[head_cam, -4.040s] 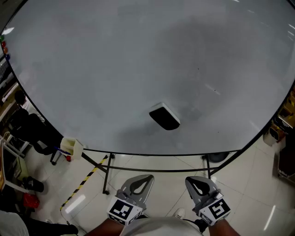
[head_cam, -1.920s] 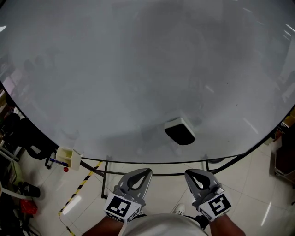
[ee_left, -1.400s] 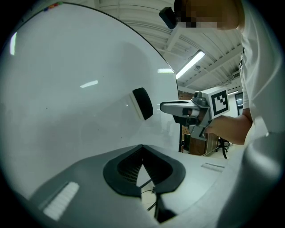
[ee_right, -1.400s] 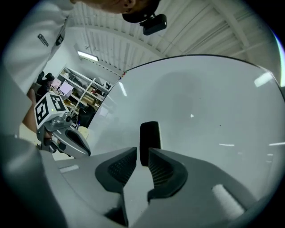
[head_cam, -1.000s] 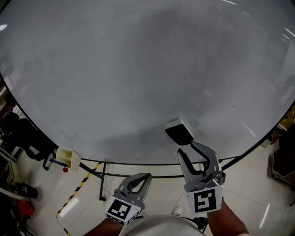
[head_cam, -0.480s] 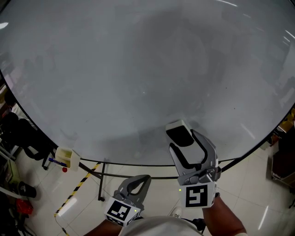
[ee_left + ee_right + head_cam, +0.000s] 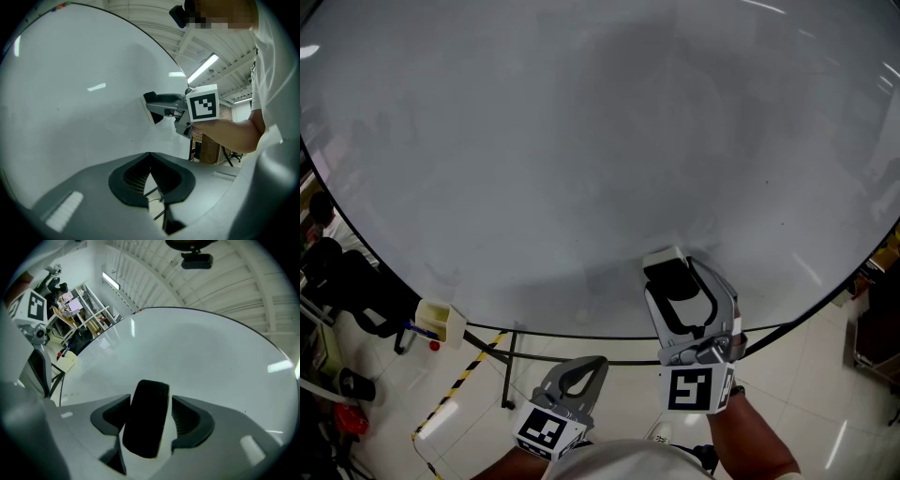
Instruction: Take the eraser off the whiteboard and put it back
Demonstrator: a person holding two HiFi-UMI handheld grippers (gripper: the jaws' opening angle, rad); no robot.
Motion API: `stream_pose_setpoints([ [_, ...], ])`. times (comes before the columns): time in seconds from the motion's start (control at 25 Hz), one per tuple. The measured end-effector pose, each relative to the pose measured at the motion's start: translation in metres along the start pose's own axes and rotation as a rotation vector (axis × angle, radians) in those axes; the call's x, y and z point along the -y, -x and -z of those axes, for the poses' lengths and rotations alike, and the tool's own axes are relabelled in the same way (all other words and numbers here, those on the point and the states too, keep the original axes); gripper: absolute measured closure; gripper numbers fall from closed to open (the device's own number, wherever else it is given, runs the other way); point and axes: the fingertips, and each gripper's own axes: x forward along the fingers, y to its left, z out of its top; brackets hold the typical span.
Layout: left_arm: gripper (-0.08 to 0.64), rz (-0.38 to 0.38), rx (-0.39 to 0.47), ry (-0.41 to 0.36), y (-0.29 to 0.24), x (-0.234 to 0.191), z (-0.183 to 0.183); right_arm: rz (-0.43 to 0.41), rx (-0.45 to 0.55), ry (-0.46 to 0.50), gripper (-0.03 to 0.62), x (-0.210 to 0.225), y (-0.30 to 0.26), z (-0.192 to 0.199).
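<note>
Whiteboard [image 7: 534,141] fills most of the head view. The eraser [image 7: 667,273] sits on it toward the near right edge, with the right tongs [image 7: 680,281] reaching around it. The left tongs [image 7: 578,367] hang nearer the person, off the board. A yellow pen holder [image 7: 439,317] sits at the board's near left edge.

In the left gripper view, the left tongs [image 7: 151,165] are clenched with nothing between them.

In the right gripper view, the right tongs [image 7: 147,420] grasp the black eraser [image 7: 145,423] from both sides, and it lies against the whiteboard [image 7: 197,357].
</note>
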Motion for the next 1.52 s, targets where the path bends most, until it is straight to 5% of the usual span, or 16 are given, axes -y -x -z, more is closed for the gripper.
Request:
stream_pose_setpoints([
  [0.44, 0.543, 0.0, -0.005, -0.002, 0.001, 0.0, -0.004, 0.035, -0.023, -0.025, 0.33, 0.001, -0.009, 0.005],
  [1.08, 0.543, 0.001, -0.001, -0.006, 0.002, 0.004, -0.002, -0.022, -0.027, -0.05, 0.354, 0.0, 0.002, 0.003],
  [1.36, 0.543, -0.003, 0.008, -0.009, 0.002, 0.008, -0.011, -0.092, 0.088, -0.329, 0.354, 0.002, 0.018, -0.002],
  [1.52, 0.543, 0.003, 0.018, -0.002, 0.002, 0.012, -0.016, -0.145, 0.067, -0.482, 0.354, -0.001, 0.029, 0.013],
])
